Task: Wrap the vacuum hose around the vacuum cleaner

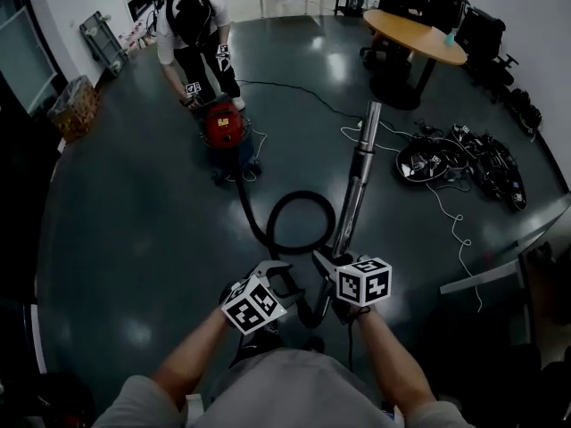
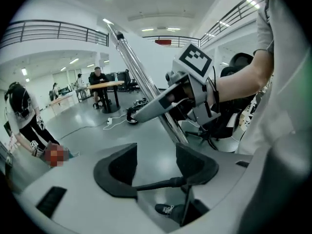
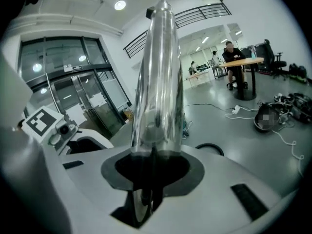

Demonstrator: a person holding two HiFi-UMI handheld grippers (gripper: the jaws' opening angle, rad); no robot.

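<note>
Head view: right gripper [image 1: 328,264] clamped on metal wand [image 1: 358,184]; left gripper [image 1: 273,271] gaped wide, empty, beside it. Black hose [image 1: 302,194] looped mid-floor — vacuum cleaner [image 1: 223,125] toward floor's far edge. Risk — single grip, long wand could swing, slip.

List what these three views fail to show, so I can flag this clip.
- Head view: where the hose joins the metal tube, hidden behind the right tool.
- Head view: how the hose meets the vacuum cleaner, too small, with a person bending over it.
- Left gripper view: whatever that person at the left bends over, covered by a mosaic patch.
</note>
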